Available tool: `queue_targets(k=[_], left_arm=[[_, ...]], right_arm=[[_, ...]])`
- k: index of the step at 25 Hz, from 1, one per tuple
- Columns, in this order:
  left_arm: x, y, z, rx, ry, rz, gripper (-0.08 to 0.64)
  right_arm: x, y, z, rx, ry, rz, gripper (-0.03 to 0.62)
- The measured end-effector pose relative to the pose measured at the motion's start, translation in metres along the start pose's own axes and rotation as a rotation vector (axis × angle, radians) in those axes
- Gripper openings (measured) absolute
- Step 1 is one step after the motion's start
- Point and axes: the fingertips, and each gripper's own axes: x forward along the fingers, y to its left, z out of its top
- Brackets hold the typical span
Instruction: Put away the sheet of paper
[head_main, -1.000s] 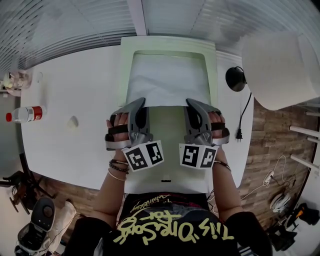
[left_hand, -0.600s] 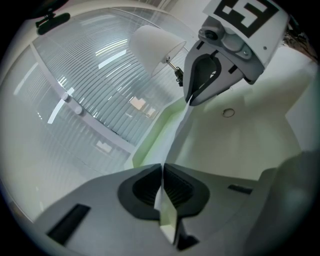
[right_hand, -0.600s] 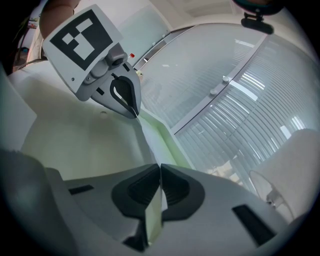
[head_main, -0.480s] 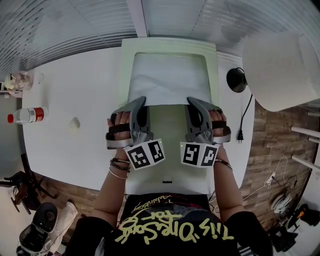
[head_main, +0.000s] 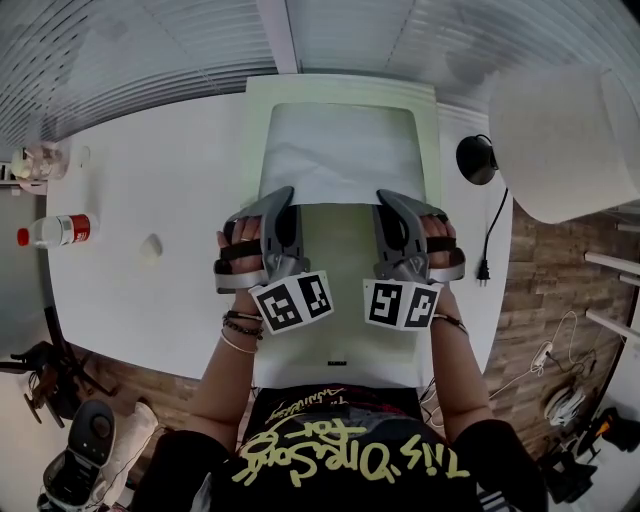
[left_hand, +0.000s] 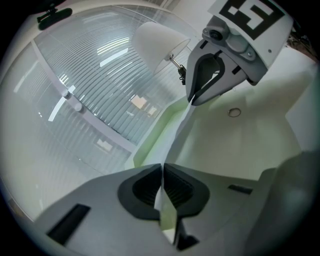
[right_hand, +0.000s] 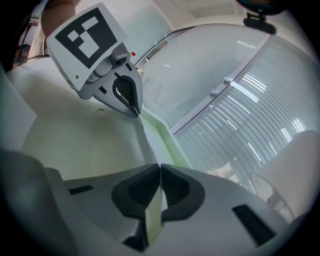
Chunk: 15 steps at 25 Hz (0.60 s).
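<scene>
At the left edge of the white table (head_main: 150, 170) we see 1 bottle (head_main: 55, 230). Our left gripper (head_main: 285, 195) pinches the near edge of the sheet of paper (head_main: 340, 150), which lies over the pale green tray (head_main: 340, 270). Our right gripper (head_main: 385, 197) has its jaws pressed shut on that same edge, and 1 white lamp (head_main: 560, 140) stands at the far right.

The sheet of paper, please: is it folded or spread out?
Spread out: the sheet shows as one open rectangle in the head view; the left gripper and right gripper each pinch a near corner.
</scene>
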Motion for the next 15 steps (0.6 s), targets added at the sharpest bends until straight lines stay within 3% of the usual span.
queue_targets(k=[15], left_arm=[[0.0013,0.0057,0.0032,0.042,0.011,0.011,0.009]], right_arm=[[0.0069,-0.0049,-0.0012,-0.004,0.004,0.002,0.008]])
